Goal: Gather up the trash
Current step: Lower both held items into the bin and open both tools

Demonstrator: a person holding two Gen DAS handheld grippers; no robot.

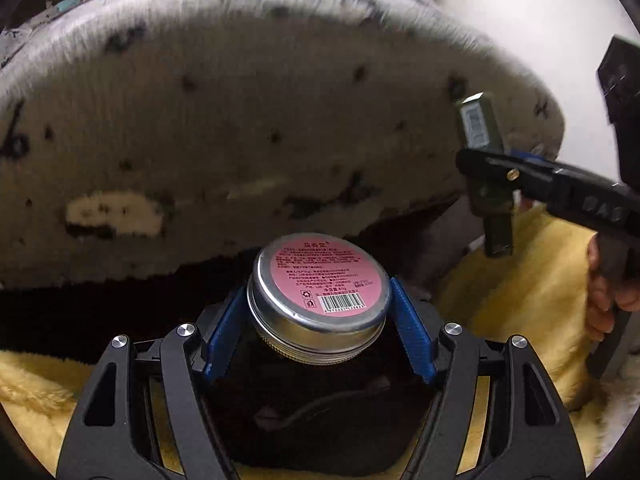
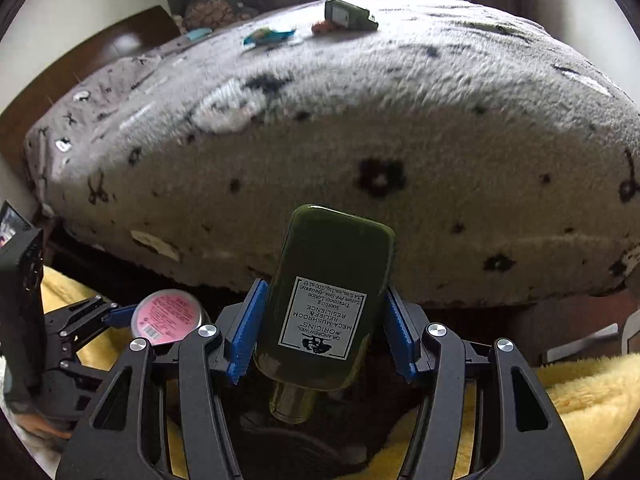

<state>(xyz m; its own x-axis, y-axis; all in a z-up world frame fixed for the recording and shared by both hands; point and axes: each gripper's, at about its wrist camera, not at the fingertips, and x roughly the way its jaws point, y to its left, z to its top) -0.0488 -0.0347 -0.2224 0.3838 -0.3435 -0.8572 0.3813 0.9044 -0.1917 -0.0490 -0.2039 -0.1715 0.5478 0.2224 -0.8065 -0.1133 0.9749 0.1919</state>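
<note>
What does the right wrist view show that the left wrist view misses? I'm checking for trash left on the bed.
Only the right wrist view shows the bed's top, with a green box and a blue wrapper lying there. Only the left wrist view shows the tin's barcode. Both show the round tin in the left gripper, the green bottle in the right gripper, and the grey blanket.

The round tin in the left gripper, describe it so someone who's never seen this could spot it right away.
Start at the grey fleece bed; just below its near edge, the left gripper clamps a squat silver tin. Unlike the tall dark green bottle in the right gripper, it is flat, round and metal, with a pink barcoded label.
</note>
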